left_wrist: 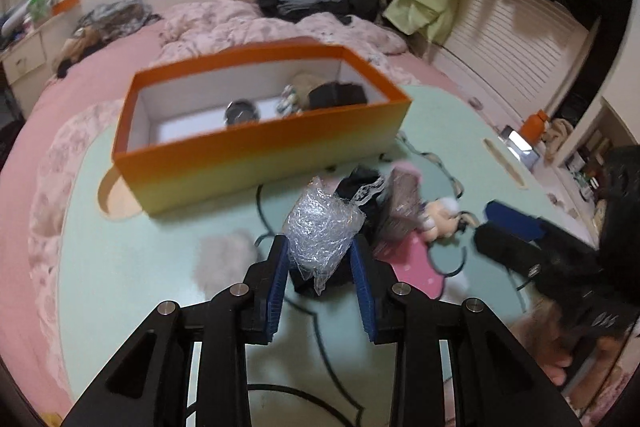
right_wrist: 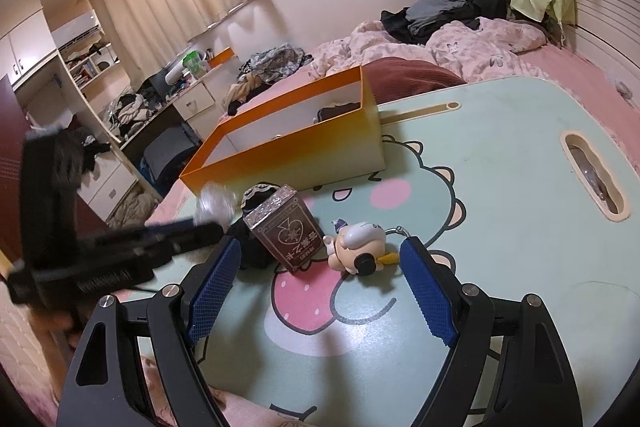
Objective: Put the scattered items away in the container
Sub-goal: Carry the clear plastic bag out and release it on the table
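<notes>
Few bits already in orange box (left_wrist: 260,147), left gripper (left_wrist: 322,247) pinching bubble-wrap wad (left_wrist: 320,227) short of it, right gripper (right_wrist: 320,259) wide & empty; card box (right_wrist: 286,231), figurine (right_wrist: 356,243) + fluff ball (left_wrist: 224,259) left.

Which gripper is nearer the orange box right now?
Left. The left gripper, shut on a bubble wrap wad, is just short of the orange box. The right gripper is open, farther back, behind the card box and toy figure.

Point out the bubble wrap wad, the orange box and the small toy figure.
bubble wrap wad (left_wrist: 320,231): left wrist view, middle of the crinkled plastic.
orange box (left_wrist: 256,155): left wrist view, near side wall.
toy figure (right_wrist: 358,243): right wrist view, its pale body.
</notes>
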Demonstrator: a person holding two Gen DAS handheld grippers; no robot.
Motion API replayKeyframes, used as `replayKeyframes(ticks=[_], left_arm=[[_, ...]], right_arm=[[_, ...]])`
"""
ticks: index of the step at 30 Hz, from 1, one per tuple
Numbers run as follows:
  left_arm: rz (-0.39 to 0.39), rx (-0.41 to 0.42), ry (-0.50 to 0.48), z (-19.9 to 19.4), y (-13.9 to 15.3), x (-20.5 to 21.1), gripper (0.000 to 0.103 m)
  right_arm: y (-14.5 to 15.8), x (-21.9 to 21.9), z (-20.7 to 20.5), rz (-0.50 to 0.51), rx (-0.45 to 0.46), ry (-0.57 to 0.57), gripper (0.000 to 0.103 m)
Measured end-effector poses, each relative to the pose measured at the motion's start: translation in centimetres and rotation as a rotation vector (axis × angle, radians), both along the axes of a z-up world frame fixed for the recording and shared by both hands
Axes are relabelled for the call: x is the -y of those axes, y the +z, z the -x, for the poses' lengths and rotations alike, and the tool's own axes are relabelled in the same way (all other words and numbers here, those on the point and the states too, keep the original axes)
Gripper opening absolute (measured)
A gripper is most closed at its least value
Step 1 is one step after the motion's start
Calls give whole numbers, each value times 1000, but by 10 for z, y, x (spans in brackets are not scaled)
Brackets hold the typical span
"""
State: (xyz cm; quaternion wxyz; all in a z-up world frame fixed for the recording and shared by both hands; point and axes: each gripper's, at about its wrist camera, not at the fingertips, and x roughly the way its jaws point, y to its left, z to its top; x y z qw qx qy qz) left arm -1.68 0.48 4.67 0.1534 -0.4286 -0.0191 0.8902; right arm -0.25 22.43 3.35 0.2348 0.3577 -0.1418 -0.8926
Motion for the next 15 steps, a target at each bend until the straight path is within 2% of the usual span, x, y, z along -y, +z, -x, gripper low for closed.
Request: replayKeyframes(ticks=[3, 5, 6, 9, 15], left_arm=[[-17, -14, 30, -6, -9, 7, 34], [-53, -29, 50, -12, -10, 12, 59], [-74, -43, 60, -15, -10, 15, 61], [-133, -106, 66, -30, -11, 20, 63], [-80, -211, 54, -54, -19, 9, 70]], right_arm=[[0, 0, 0, 0, 4, -3, 82], [1, 0, 0, -2, 3, -1, 82], [1, 1, 0, -2, 2, 0, 82], [3, 2, -2, 2, -4, 7, 82], [9, 8, -4, -18, -32, 15, 82]])
